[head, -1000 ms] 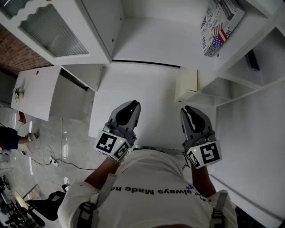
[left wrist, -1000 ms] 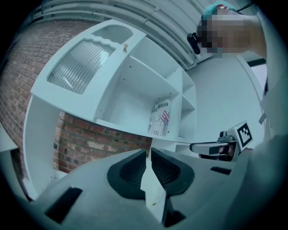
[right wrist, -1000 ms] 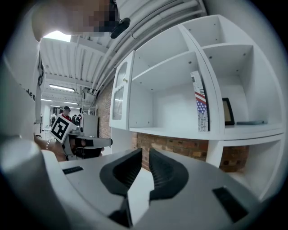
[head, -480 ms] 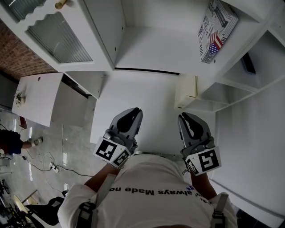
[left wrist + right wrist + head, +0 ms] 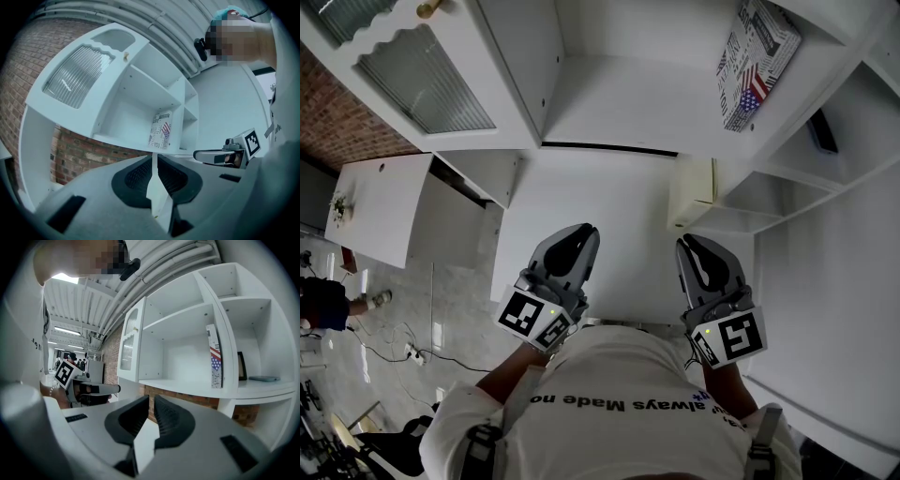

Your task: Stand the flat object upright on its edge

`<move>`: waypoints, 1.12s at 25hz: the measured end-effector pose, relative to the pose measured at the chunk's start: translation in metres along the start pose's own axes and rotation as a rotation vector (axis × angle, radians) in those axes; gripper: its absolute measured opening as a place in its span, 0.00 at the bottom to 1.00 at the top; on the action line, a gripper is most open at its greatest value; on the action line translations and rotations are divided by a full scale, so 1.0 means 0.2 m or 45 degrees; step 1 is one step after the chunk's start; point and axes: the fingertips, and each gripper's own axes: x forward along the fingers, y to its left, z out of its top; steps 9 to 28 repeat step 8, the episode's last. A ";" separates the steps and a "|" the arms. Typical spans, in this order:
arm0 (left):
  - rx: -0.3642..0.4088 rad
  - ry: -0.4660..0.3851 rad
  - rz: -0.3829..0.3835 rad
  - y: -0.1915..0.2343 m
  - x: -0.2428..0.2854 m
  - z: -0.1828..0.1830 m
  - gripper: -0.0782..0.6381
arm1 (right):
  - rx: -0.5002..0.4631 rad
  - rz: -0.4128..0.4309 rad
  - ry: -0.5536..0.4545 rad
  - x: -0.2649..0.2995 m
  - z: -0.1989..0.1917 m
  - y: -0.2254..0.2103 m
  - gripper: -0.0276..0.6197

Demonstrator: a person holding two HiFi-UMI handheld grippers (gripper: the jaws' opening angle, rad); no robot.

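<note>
The flat object, a book-like panel (image 5: pixel 757 61) printed with text and a flag, stands upright on its edge in a white shelf compartment at the far right. It also shows in the left gripper view (image 5: pixel 161 131) and the right gripper view (image 5: pixel 214 357). My left gripper (image 5: pixel 581 236) and right gripper (image 5: pixel 690 247) hover side by side over the near edge of the white table (image 5: pixel 609 202), close to the person's torso and well short of the shelf. Both are shut and empty, as their own views show: left gripper (image 5: pixel 153 161), right gripper (image 5: pixel 151 401).
A cream box (image 5: pixel 694 192) sits on the table at the foot of the shelf unit. A dark flat item (image 5: pixel 823 131) lies in the compartment right of the panel. A cabinet door with ribbed glass (image 5: pixel 422 70) stands open at the left. Floor with cables lies lower left.
The head view has tilted slightly, so the shelf sits a little lower in frame. Both grippers stay shut by the torso, almost unmoved.
</note>
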 end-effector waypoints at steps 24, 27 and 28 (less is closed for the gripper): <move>-0.009 0.004 -0.003 0.00 -0.01 -0.01 0.17 | 0.008 -0.013 0.002 0.00 -0.01 0.00 0.10; -0.009 0.004 -0.003 0.00 -0.01 -0.01 0.17 | 0.008 -0.013 0.002 0.00 -0.01 0.00 0.10; -0.009 0.004 -0.003 0.00 -0.01 -0.01 0.17 | 0.008 -0.013 0.002 0.00 -0.01 0.00 0.10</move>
